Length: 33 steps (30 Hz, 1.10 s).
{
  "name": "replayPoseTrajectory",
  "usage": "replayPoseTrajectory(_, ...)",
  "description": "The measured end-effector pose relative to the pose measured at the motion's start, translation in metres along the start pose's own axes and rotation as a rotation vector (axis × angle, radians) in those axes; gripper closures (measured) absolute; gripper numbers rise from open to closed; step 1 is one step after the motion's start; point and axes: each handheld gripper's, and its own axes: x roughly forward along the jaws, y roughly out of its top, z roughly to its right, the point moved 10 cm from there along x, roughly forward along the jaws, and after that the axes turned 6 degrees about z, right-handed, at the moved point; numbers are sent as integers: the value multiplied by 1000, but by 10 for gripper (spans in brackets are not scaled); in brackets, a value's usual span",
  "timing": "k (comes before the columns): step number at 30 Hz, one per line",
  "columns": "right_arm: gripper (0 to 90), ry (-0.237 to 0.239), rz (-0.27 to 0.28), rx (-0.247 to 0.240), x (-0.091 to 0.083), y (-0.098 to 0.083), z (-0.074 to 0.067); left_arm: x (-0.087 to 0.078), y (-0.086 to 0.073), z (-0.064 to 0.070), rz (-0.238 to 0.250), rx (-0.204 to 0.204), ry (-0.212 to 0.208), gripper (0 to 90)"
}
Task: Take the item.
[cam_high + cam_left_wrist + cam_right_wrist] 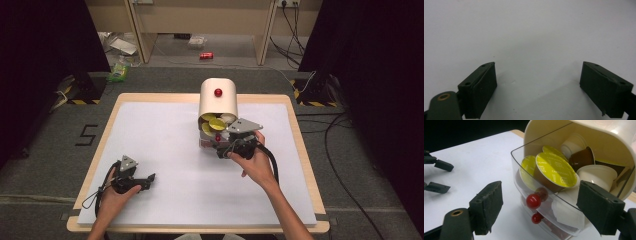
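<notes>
Beside the capsule holder [599, 150], my right gripper [539, 207] spreads its jaws before the open drawer [544, 202] (red knob between them); next, pinch a yellow-lidded capsule [555, 171]. My left gripper [537, 87] rests spread, well apart.

The capsule box [218, 97] stands at the table's [150, 135] far middle, its drawer [541, 202] pulled out toward the person. Capsules [555, 171] lie heaped in the drawer. A second drawer seems to sit beneath it.
</notes>
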Motion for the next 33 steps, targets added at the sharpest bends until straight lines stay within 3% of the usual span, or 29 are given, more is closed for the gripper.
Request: replayPoseTrajectory(33,221,35,16,-21,-19,-13,-20,0,0,0,0,2,0,133)
